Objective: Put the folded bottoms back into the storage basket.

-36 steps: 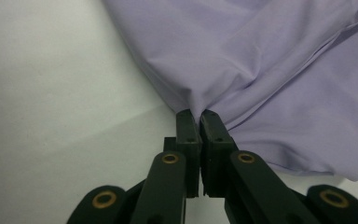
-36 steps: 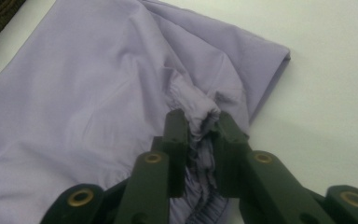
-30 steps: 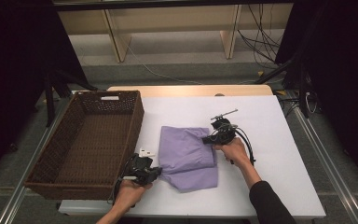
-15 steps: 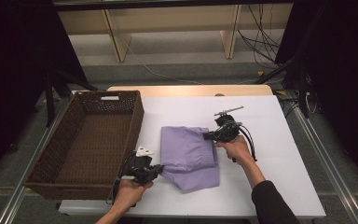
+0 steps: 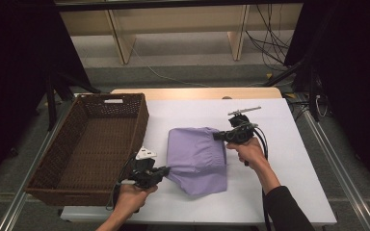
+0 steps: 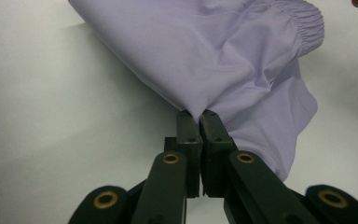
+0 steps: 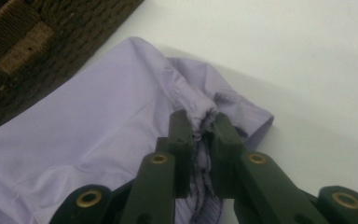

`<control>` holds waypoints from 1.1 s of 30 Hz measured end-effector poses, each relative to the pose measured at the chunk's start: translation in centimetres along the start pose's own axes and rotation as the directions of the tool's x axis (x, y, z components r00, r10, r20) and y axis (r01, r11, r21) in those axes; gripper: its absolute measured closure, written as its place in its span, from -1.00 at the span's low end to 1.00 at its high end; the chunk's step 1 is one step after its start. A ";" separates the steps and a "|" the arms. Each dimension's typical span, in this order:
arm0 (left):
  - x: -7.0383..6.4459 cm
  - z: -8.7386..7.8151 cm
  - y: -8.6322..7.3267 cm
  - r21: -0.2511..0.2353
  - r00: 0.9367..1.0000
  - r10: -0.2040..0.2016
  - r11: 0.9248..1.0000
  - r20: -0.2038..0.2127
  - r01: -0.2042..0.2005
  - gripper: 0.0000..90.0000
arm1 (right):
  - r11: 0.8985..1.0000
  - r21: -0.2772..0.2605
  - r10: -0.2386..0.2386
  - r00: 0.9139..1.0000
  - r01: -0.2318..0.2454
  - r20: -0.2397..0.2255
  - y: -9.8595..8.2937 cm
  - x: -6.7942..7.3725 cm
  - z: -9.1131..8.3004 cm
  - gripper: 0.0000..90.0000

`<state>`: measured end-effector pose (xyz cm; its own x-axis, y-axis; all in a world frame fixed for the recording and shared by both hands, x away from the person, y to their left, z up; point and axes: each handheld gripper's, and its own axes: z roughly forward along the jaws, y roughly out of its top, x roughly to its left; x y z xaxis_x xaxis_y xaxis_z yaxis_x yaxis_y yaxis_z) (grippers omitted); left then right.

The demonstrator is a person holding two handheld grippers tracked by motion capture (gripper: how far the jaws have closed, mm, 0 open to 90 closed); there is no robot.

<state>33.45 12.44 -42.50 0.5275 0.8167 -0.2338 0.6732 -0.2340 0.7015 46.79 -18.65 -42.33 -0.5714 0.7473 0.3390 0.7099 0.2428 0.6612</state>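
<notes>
A lilac garment with an elastic waistband lies folded on the white table. My left gripper is shut on the cloth's near left corner; in the left gripper view the lilac garment fans out from between the closed jaws of my left gripper. My right gripper is shut on the gathered waistband at the far right edge. In the right gripper view my right gripper pinches the puckered elastic of the lilac garment.
A dark brown wicker basket stands empty on the table's left side, close to my left hand; its woven wall shows beyond the cloth. Shelving legs and cables lie behind the table. Bare white table stretches to the right.
My right gripper has shifted slightly left and toward me with the waistband, so the cloth folds over more. My left gripper holds its corner near the same spot.
</notes>
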 end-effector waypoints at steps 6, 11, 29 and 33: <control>0.1 -1.0 0.6 -0.024 1.000 -0.004 1.000 0.011 0.004 0.95 | 0.999 -0.037 -0.006 1.000 0.006 -0.014 0.4 0.5 -0.9 0.82; -0.1 -1.8 1.1 -0.043 1.000 0.003 0.999 0.020 -0.003 0.95 | 0.998 -0.065 -0.011 1.000 0.010 -0.028 0.9 1.0 -1.7 0.82; 0.9 -5.1 3.3 -0.062 0.998 0.036 0.998 0.053 -0.033 0.95 | 0.991 -0.132 -0.028 0.999 0.021 -0.047 2.6 2.9 -3.8 0.82; 1.5 -5.7 3.6 -0.068 0.998 0.033 0.997 0.056 -0.029 0.95 | 0.990 -0.135 -0.048 0.998 0.041 -0.045 3.5 3.7 -4.0 0.82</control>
<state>33.71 15.83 -36.50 0.5777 0.7778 -0.2477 0.6208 -0.2215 0.7520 45.53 -17.55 -36.08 -0.6228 0.7062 0.3368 0.6236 0.1880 0.7588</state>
